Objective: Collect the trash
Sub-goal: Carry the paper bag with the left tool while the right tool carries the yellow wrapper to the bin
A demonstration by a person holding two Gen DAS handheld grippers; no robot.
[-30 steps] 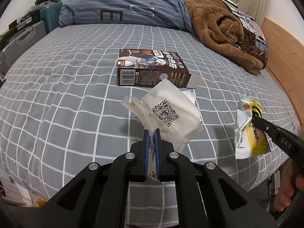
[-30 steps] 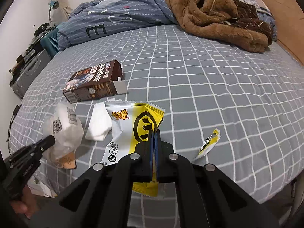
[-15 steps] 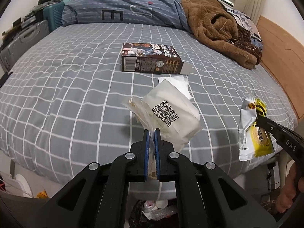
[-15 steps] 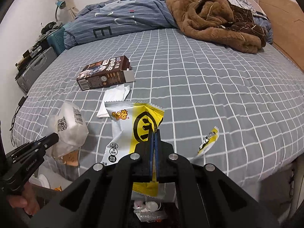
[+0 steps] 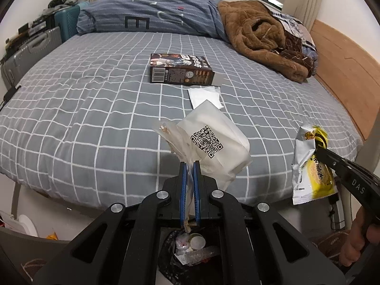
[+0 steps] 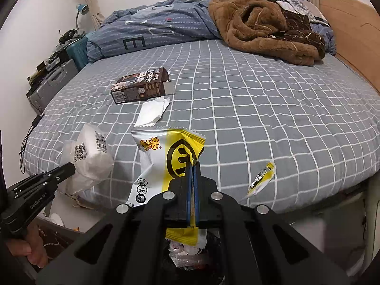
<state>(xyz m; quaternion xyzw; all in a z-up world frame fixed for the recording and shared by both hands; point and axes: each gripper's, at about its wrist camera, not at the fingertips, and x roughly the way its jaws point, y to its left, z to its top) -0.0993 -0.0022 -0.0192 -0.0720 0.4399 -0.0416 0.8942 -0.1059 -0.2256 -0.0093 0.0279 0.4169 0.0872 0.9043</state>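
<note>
The left gripper (image 5: 189, 166) pinches the white QR-code bag (image 5: 213, 147) at frame centre; the right gripper (image 6: 192, 166) clamps the yellow snack wrapper (image 6: 171, 161); both hang above the trash bin (image 5: 190, 249) at bottom centre, apparently poised for dropping.

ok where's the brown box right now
The brown box lies mid-bed on the grey checked sheet, just beyond the flat white wrapper, untouched by either tool; in the right wrist view it sits upper left.

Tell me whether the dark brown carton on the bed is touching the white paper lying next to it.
Cannot tell. In the right wrist view the white paper reaches up to the flap of the dark brown carton, but neither view shows plain contact or a clear gap.
</note>
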